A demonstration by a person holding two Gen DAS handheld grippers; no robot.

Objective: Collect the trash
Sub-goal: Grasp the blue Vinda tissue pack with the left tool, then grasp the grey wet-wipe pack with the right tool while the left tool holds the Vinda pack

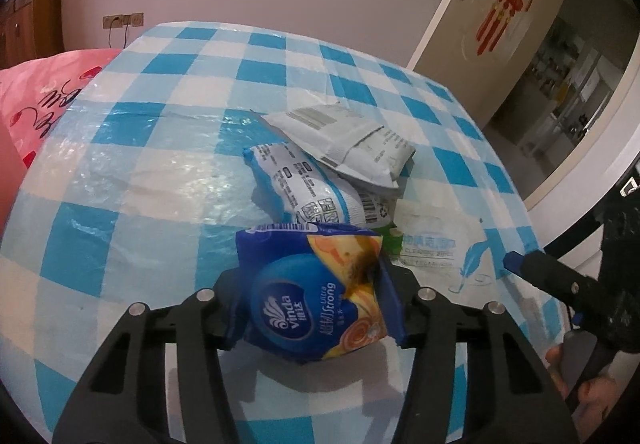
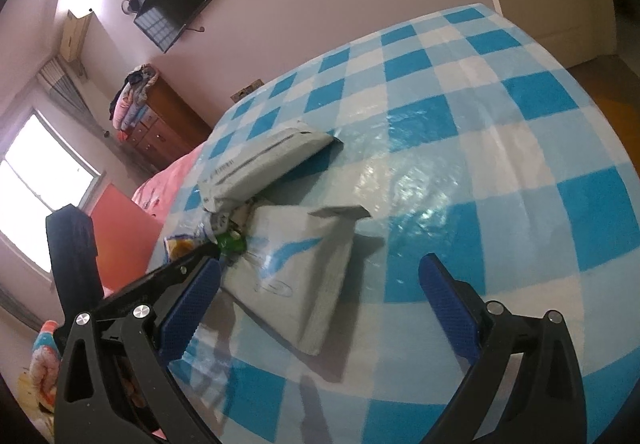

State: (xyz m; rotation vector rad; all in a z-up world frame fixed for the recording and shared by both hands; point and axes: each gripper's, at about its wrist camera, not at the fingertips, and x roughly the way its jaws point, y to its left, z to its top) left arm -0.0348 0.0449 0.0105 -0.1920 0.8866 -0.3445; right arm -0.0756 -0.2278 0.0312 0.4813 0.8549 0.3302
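My left gripper (image 1: 312, 296) is shut on a blue Vinda tissue packet (image 1: 304, 296), held just above the blue-checked tablecloth (image 1: 140, 172). Beyond it lies a pile: a white-and-blue wrapper (image 1: 312, 188), a grey mailer pouch (image 1: 344, 136) on top, and a small green scrap (image 1: 390, 238). A flat white wipes bag (image 2: 296, 276) lies to the right of the pile. My right gripper (image 2: 320, 266) is open, its blue pads (image 2: 192, 308) standing to either side of that bag's near end without touching it. In the right wrist view the grey pouch (image 2: 260, 160) lies farther back.
A pink bedcover (image 1: 44, 100) borders the table on the left. A white door (image 1: 500, 4) with a red paper-cut stands open at the right. A person's hand (image 1: 592, 396) holds the right gripper at the table's right edge. A wooden dresser (image 2: 160, 124) stands by the far wall.
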